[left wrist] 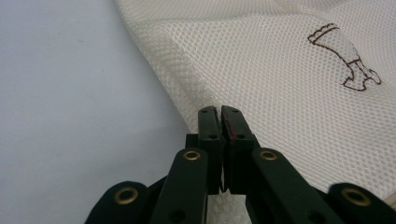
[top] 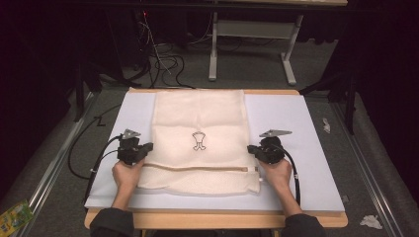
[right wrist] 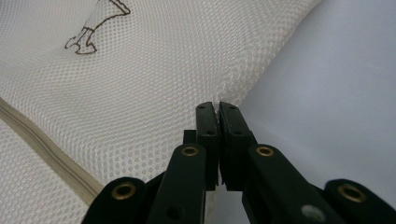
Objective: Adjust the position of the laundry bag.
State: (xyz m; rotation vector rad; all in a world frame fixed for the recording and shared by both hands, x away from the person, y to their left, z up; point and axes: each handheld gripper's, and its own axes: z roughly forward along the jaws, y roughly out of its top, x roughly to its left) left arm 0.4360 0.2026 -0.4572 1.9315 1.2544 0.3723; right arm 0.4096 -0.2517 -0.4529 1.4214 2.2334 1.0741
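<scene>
The left gripper has its jaws pressed together on the left edge of the mesh laundry bag, and the right gripper is pinched the same way on the right edge — though how much mesh sits between the pads is hard to tell. In the high view they sit at about 9 and 3 o'clock of the bag, just above its zipper. The bag lies flat, mid-table on the white board, long axis running 12 to 6, zipper end toward 6. Judging by this, the step is a two-sided grasp; next likely calls for lifting both edges evenly — probably a fold toward 12.
</scene>
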